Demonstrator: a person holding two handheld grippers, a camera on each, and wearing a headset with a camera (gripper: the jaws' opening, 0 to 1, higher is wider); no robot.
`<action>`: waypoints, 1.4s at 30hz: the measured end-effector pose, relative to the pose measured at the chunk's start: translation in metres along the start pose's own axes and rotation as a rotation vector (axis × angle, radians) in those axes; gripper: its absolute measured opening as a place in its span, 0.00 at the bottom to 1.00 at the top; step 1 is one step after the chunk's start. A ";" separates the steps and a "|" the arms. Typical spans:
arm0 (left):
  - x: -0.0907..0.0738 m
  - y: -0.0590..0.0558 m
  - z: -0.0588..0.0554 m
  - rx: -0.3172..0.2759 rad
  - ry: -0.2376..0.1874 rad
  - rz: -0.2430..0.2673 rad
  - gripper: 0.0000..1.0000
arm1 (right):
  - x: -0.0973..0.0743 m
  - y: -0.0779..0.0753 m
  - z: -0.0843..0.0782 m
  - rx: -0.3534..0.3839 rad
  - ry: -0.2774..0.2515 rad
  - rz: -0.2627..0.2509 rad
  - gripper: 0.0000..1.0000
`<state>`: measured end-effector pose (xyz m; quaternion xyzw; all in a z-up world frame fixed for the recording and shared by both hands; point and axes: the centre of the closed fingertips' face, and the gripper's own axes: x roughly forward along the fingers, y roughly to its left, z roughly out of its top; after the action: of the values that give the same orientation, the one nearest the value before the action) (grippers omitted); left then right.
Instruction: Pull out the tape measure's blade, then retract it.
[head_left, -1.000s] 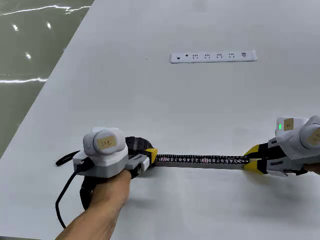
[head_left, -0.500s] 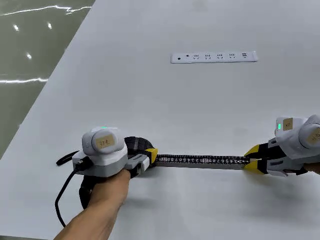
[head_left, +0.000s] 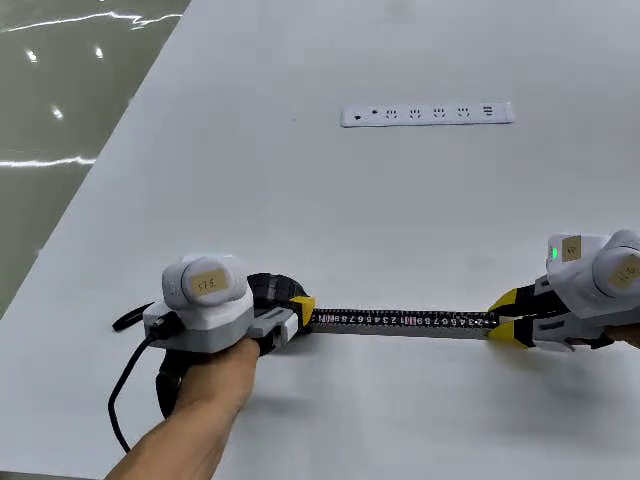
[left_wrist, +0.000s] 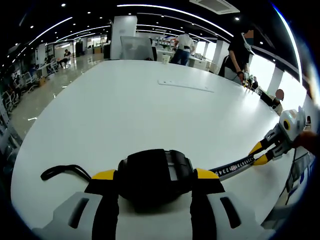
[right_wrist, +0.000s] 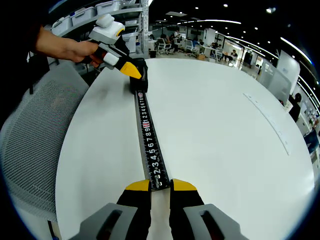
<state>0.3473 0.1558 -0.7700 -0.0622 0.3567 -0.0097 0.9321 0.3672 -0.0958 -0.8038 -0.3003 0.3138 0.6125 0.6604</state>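
Two grippers share the work. The left gripper (left_wrist: 155, 176) is clamped on the case (head_left: 272, 289), which sits on the table (head_left: 400, 220). The right gripper (right_wrist: 160, 186) pinches the end of the blade (right_wrist: 147, 135), its jaws nearly closed on it. The blade lies drawn out flat along the table between them. The pull looks partly done. It should run straight along the blade's line, low to the table, with the case pinned firmly so nothing twists or slips.

White digits run along the black tape blade (right_wrist: 149, 142), readable as 2 to 9 counting away from the right tongs (right_wrist: 160, 186); a yellow sticker (head_left: 207, 284) above the left tongs (head_left: 297, 320) is too blurred to read
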 end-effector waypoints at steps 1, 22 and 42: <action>0.000 0.000 0.000 0.003 0.001 0.000 0.52 | 0.000 0.000 0.001 0.001 -0.002 0.000 0.09; -0.001 0.002 0.001 0.003 0.005 -0.010 0.52 | 0.004 0.001 0.007 -0.004 0.002 0.004 0.10; -0.001 0.002 0.000 0.003 0.010 -0.017 0.52 | 0.015 0.009 0.023 -0.010 -0.009 0.022 0.10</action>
<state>0.3463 0.1581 -0.7692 -0.0637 0.3608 -0.0185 0.9303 0.3603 -0.0683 -0.8013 -0.2976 0.3111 0.6227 0.6533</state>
